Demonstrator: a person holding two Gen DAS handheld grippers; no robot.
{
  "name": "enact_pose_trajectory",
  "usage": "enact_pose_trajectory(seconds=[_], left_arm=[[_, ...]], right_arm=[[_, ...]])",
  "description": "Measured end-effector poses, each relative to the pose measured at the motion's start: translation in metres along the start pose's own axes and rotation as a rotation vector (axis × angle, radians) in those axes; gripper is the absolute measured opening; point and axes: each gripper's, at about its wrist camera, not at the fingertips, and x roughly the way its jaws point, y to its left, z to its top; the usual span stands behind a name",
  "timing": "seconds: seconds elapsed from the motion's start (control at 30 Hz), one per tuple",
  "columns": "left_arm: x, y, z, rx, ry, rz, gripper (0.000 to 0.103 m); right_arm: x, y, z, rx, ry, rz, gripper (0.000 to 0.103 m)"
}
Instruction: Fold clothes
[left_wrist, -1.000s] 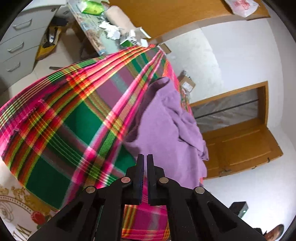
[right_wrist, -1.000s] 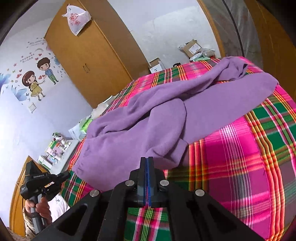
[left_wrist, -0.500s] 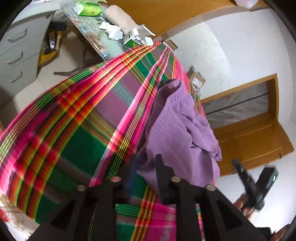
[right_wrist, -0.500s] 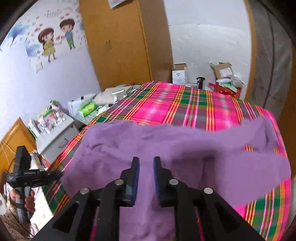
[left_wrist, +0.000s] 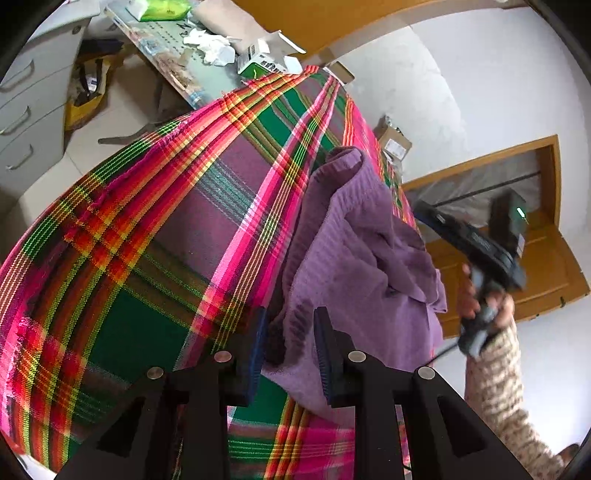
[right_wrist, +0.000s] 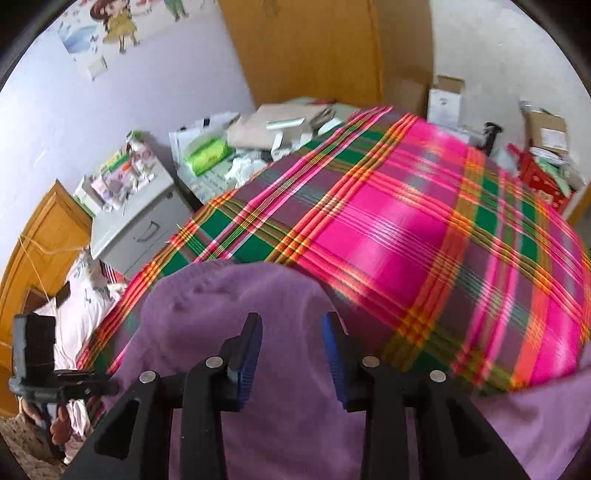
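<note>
A purple garment (left_wrist: 362, 266) lies crumpled on a bed covered with a pink, green and orange plaid blanket (left_wrist: 147, 236), near its right edge in the left wrist view. The left gripper (left_wrist: 290, 345) has its jaws wide apart with a near edge of the garment between them, not clamped, and the right gripper (right_wrist: 291, 350) hangs just over the purple cloth with its jaws equally spread and holding nothing. On the far side, a red crate (right_wrist: 543, 181) holds papers and boxes, and an open cardboard box (right_wrist: 546, 129) stands behind it.
</note>
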Motion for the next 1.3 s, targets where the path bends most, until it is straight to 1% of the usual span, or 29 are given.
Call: enact_pose_trajectory(seconds=[0.07, 0.1, 0.17, 0.23, 0.27, 0.33, 0.37, 0.4, 0.47, 0.5, 0.6, 0.63, 0.7, 0.73, 0.77, 0.8, 0.87, 0.9, 0.97, 1.07, 1.2, 1.27, 1.3], left_arm=[[-0.001, -0.001, -0.002, -0.005, 0.004, -0.005, 0.025], [0.0, -0.001, -0.002, -0.004, 0.007, -0.009, 0.025], [0.0, -0.002, -0.002, -0.005, 0.011, -0.016, 0.025], [0.0, 0.0, -0.002, -0.013, 0.014, -0.024, 0.025], [0.0, 0.0, -0.002, -0.019, 0.015, -0.029, 0.025], [0.001, 0.002, 0.0, -0.028, 0.018, -0.038, 0.025], [0.002, 0.001, 0.0, -0.029, 0.02, -0.041, 0.025], [0.003, 0.001, 0.001, -0.03, 0.021, -0.043, 0.025], [0.005, 0.0, 0.003, -0.024, 0.025, -0.041, 0.025], [0.006, -0.002, 0.004, -0.019, 0.025, -0.036, 0.025], [0.006, -0.004, 0.005, 0.003, 0.023, -0.014, 0.023], [0.005, -0.004, 0.005, 0.009, 0.021, -0.007, 0.017], [0.003, -0.006, 0.005, 0.013, 0.013, -0.004, 0.016], [0.002, -0.006, 0.006, 0.014, 0.006, -0.015, 0.013], [-0.001, -0.008, 0.006, 0.018, -0.002, -0.028, 0.008], [-0.003, -0.01, 0.006, 0.027, -0.01, -0.042, 0.008], [-0.004, -0.014, 0.007, 0.043, -0.016, -0.045, 0.008], [-0.004, -0.014, 0.007, 0.043, -0.015, -0.042, 0.008], [-0.002, -0.01, 0.007, 0.032, -0.006, -0.035, 0.008], [-0.001, -0.003, 0.006, 0.007, 0.004, -0.024, 0.008], [-0.001, -0.005, 0.007, 0.005, 0.007, -0.023, 0.008], [-0.001, -0.006, 0.007, 0.006, 0.013, -0.027, 0.008], [-0.001, -0.007, 0.005, 0.007, 0.016, -0.031, 0.008]], right_arm=[[0.023, -0.005, 0.014, -0.003, 0.057, 0.036, 0.038], [0.038, -0.007, 0.021, -0.006, 0.098, 0.067, 0.038], [0.056, -0.01, 0.026, -0.008, 0.143, 0.072, 0.038], [0.066, -0.009, 0.027, -0.016, 0.162, 0.078, 0.039], [0.071, -0.009, 0.028, -0.021, 0.171, 0.082, 0.041], [0.072, -0.007, 0.028, -0.036, 0.171, 0.104, 0.041], [0.072, -0.007, 0.028, -0.043, 0.171, 0.109, 0.037], [0.072, -0.006, 0.027, -0.05, 0.172, 0.111, 0.022], [0.069, -0.003, 0.027, -0.081, 0.166, 0.105, 0.004], [0.067, -0.001, 0.027, -0.097, 0.162, 0.102, 0.003], [0.043, 0.004, 0.034, -0.125, 0.056, 0.061, 0.003], [0.031, 0.004, 0.038, -0.118, -0.001, 0.05, 0.003], [0.008, 0.003, 0.045, -0.104, -0.097, 0.029, 0.003], [-0.003, 0.006, 0.049, -0.111, -0.144, 0.011, 0.003], [-0.014, 0.008, 0.053, -0.12, -0.192, -0.01, 0.003], [-0.021, 0.012, 0.057, -0.133, -0.224, -0.019, 0.003], [-0.028, 0.02, 0.058, -0.174, -0.258, -0.069, 0.003], [-0.025, 0.025, 0.057, -0.2, -0.27, -0.116, 0.003], [-0.006, 0.03, 0.053, -0.264, -0.233, -0.196, 0.003], [0.023, 0.026, 0.052, -0.254, -0.148, -0.243, 0.003], [0.045, 0.017, 0.052, -0.203, -0.064, -0.267, 0.004], [0.044, 0.015, 0.053, -0.188, -0.028, -0.232, 0.004], [0.037, 0.013, 0.056, -0.167, -0.041, -0.198, 0.004]])
